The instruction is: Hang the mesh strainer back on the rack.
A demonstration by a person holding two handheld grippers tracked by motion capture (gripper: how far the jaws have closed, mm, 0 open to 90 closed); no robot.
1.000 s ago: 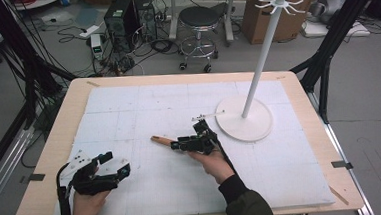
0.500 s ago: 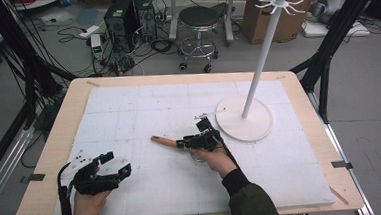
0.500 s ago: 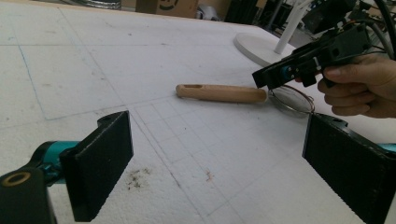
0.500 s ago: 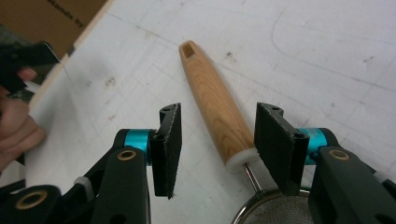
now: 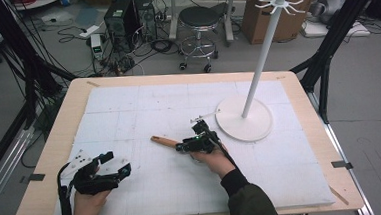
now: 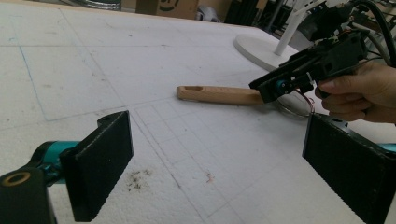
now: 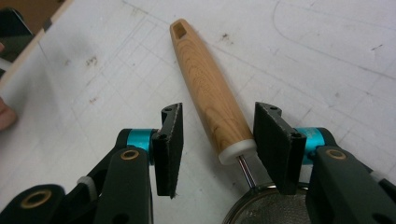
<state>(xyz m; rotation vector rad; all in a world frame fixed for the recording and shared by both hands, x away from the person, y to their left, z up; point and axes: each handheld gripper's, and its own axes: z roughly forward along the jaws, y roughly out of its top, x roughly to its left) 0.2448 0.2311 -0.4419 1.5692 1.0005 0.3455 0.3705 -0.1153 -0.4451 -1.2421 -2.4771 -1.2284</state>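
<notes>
Strainer handle (image 7: pixel 205 84) on white foam mat (image 5: pixel 143 110), wooden table (image 5: pixel 64 120), cluttered floor

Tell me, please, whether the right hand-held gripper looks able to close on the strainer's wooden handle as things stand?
Probably yes: the wooden handle already lies between the right hand-held gripper's open jaws, with nothing between pads and wood.

Wooden table (image 5: pixel 50 146) carries a white foam sheet (image 5: pixel 128 111) ruled with a faint grid. Wooden-handled strainer (image 5: pixel 166 141) lies flat on the sheet mid-table. White stand's round base (image 5: pixel 250 129) rests on the sheet just beyond the strainer's mesh end.
</notes>
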